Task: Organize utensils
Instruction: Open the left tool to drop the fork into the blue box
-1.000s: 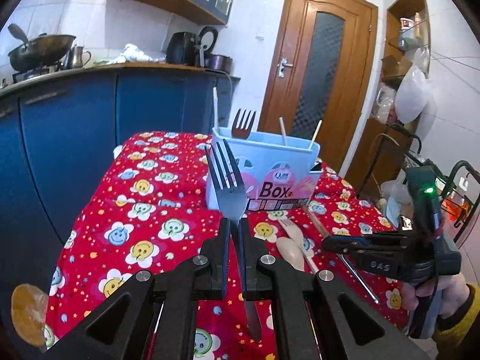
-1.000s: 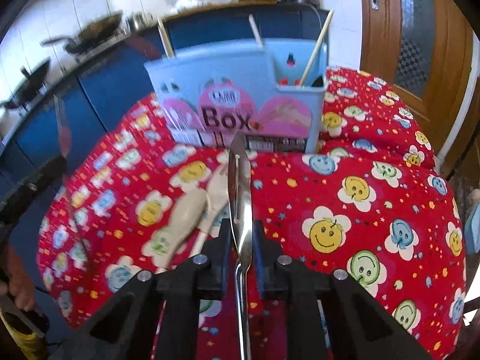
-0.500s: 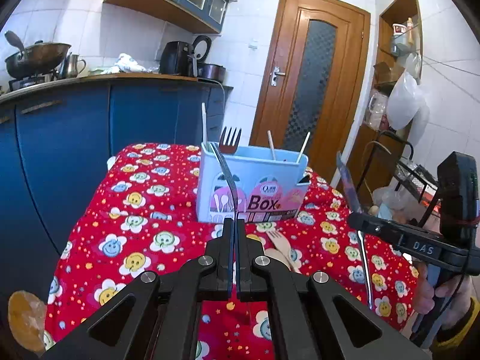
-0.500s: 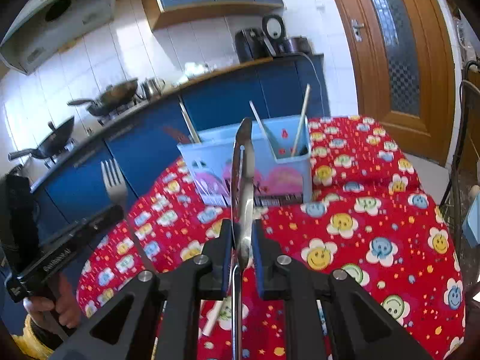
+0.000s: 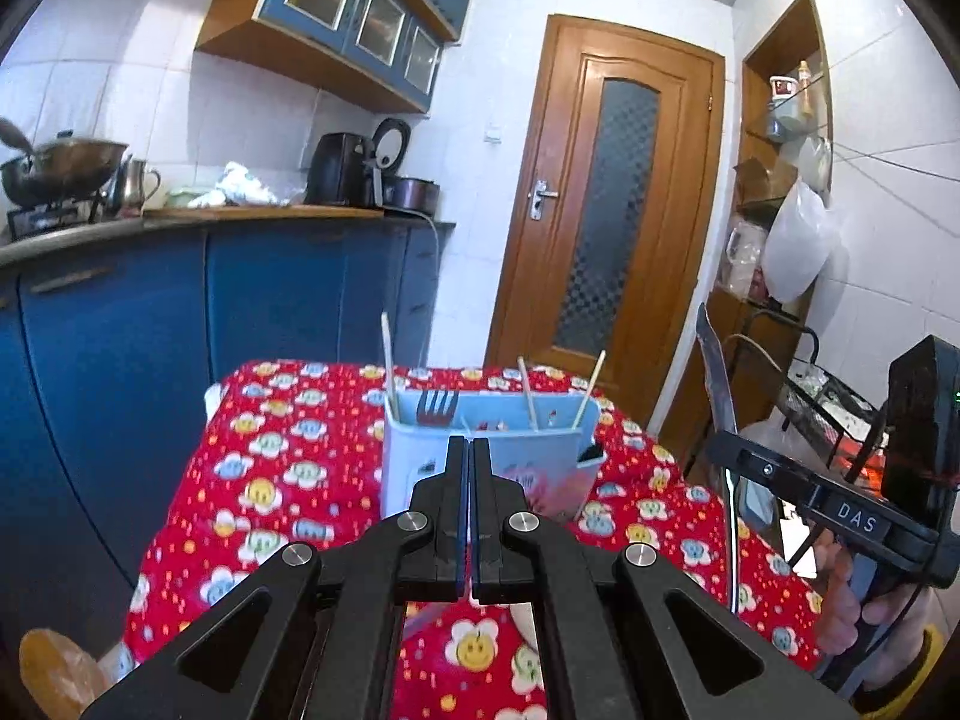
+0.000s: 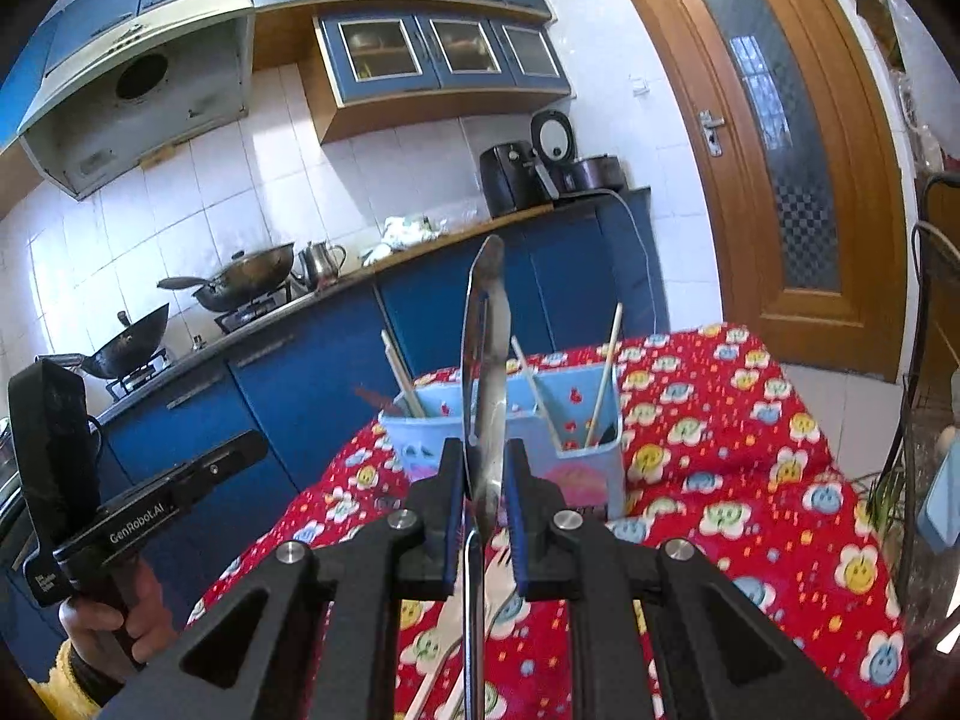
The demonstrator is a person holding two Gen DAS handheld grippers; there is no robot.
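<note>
My left gripper (image 5: 471,450) is pressed shut, with nothing visible between its black fingers. Just beyond its tips stands the pale blue plastic box (image 5: 414,474), already holding a brown fork (image 5: 437,409) and thin chopsticks (image 5: 527,396). My right gripper (image 6: 485,462) clamps a shiny steel knife (image 6: 485,348), blade upright before the box. I judge that the knife and the pale utensils (image 6: 504,588) lying beneath it remain to sort.

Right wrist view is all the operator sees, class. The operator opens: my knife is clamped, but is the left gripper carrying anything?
Observer: No. The left wrist view shows the left gripper shut, holding nothing.
Operator: What is the brown blur at the box's left end?
Observer: A brown fork, tines up, standing in the blue box beside a chopstick.
</note>
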